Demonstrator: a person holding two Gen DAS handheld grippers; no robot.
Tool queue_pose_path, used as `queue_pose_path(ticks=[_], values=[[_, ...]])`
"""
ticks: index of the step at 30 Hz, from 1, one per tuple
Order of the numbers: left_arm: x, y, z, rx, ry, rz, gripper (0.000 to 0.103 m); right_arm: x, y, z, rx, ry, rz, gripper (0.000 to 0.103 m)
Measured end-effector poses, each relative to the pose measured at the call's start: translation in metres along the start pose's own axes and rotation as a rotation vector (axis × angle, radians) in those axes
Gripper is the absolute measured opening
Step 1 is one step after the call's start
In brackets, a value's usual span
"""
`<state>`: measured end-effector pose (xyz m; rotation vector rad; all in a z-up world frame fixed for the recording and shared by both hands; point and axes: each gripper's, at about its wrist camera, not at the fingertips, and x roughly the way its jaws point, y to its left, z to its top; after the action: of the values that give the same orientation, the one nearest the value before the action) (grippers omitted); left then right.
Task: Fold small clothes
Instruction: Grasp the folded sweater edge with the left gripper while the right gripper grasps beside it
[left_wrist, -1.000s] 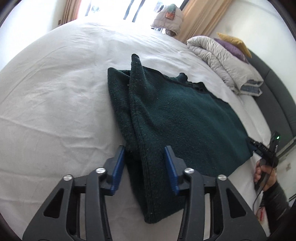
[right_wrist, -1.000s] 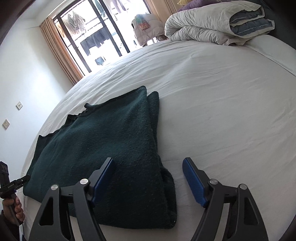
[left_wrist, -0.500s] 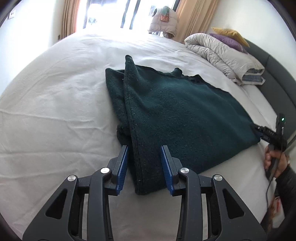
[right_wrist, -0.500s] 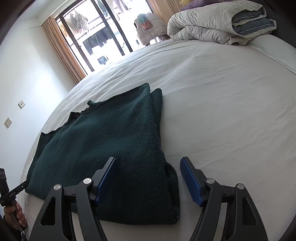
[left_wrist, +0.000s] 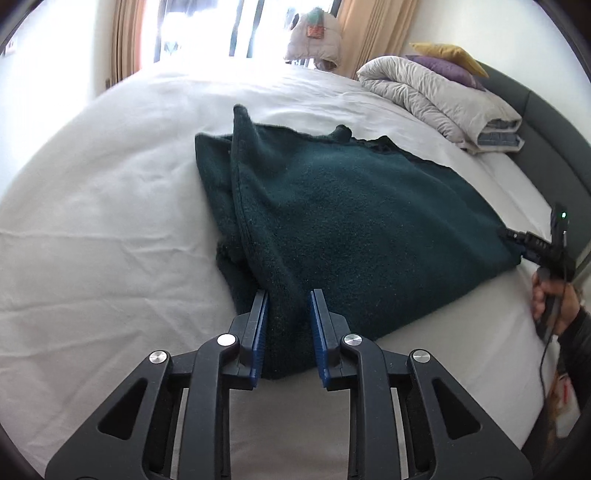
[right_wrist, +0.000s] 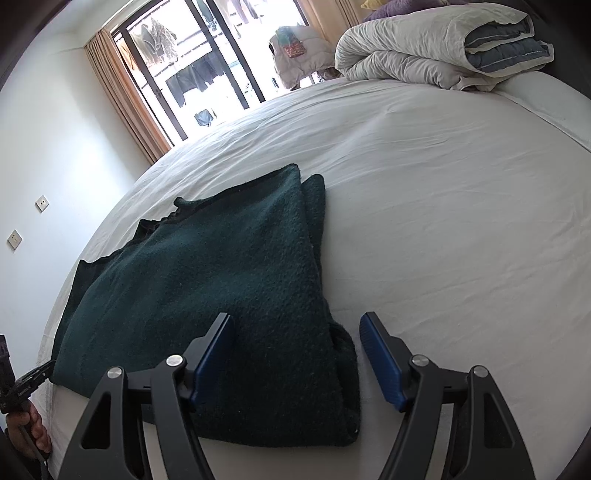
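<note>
A dark green fleece garment (left_wrist: 351, 221) lies folded flat on the white bed sheet (left_wrist: 92, 221), its left side doubled over into a thick ridge. My left gripper (left_wrist: 288, 293) is at the near end of that ridge. Its jaws are closing, and the bunched cloth fills the gap between the blue pads. In the right wrist view the same garment (right_wrist: 221, 277) spreads to the left. My right gripper (right_wrist: 297, 319) stands open over its near right corner, one finger above the cloth, the other above bare sheet. The right gripper's body (left_wrist: 546, 247) and the hand holding it show at the bed's right edge.
A rolled grey-white duvet (right_wrist: 424, 48) with purple and yellow pillows lies at the head of the bed, against a dark headboard (left_wrist: 546, 140). A glass balcony door (right_wrist: 207, 74) with tan curtains stands beyond the bed. White sheet stretches right of the garment.
The left gripper's jaws have narrowed onto the garment's folded ridge, and the gripper shifted toward its near end. The right gripper has stayed put, still open.
</note>
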<state>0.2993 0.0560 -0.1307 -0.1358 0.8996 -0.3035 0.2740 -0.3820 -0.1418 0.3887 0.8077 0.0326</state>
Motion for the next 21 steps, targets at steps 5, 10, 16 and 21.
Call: queue_pose_path(ticks=[5, 10, 16, 21], values=[[-0.001, 0.014, -0.001, -0.077, -0.006, -0.036, 0.006, 0.002, 0.002, 0.001, -0.011, 0.014, 0.006, 0.063], [-0.004, 0.02, -0.006, -0.139, -0.012, -0.062, 0.005, 0.003, 0.007, 0.0, -0.045, 0.038, -0.019, 0.047], [-0.013, 0.035, -0.033, -0.251, -0.021, -0.086, 0.006, 0.001, 0.009, -0.004, -0.088, 0.057, -0.044, 0.038], [0.0, 0.038, -0.024, -0.262, -0.007, -0.102, 0.009, 0.001, 0.01, -0.003, -0.1, 0.064, -0.06, 0.047]])
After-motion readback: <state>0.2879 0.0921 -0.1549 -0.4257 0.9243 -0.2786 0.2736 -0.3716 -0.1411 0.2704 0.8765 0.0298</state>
